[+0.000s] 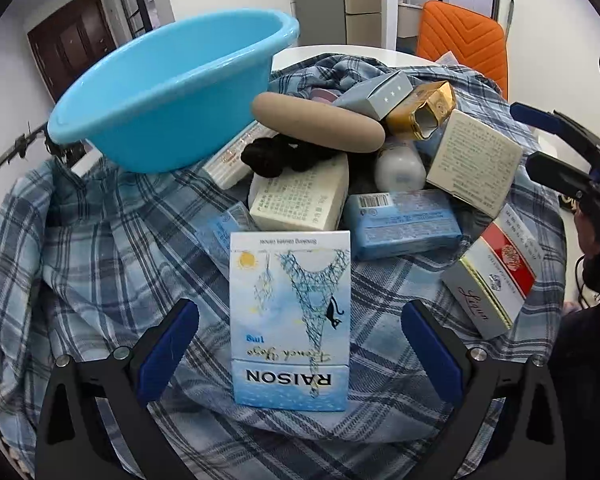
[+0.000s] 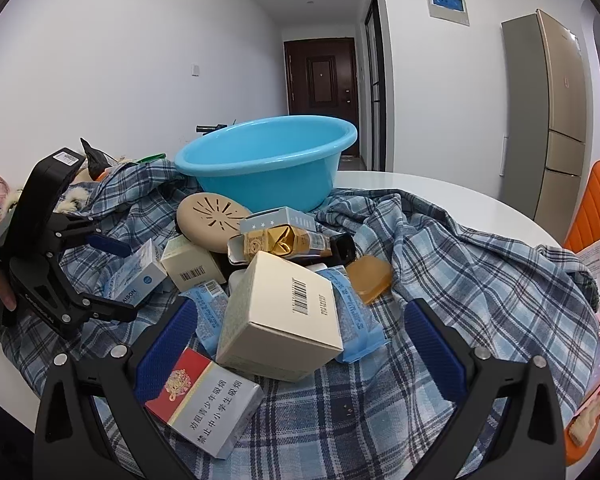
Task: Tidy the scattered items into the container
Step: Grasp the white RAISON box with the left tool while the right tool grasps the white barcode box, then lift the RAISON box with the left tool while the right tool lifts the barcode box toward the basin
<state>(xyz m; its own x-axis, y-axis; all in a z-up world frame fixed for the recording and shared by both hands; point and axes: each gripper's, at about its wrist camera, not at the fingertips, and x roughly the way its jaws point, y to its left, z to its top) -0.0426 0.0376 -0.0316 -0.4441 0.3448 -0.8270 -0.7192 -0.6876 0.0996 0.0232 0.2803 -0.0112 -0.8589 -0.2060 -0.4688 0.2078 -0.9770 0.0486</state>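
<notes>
Blue plastic basin (image 1: 168, 92) sits empty at the far edge of the plaid cloth (image 1: 100, 264), behind the heap of boxes. My left gripper (image 1: 300, 348) has its fingers spread, straddling the RAISON cigarette pack (image 1: 290, 320) without touching it. My right gripper (image 2: 300, 352) is likewise spread wide, near the red-and-silver cigarette pack (image 2: 204, 400) and cream barcode box (image 2: 280, 316).

One round sky-blue plastic basin (image 2: 268, 160). One rumpled blue plaid cloth (image 2: 460, 264). Three cream cardboard boxes (image 2: 280, 312) (one partly buried). Two pale-blue foil packets (image 1: 404, 224). One red-and-silver cigarette pack (image 2: 204, 404). One beige oval vented case (image 2: 212, 220). One crumpled gold carton (image 2: 280, 240).
</notes>
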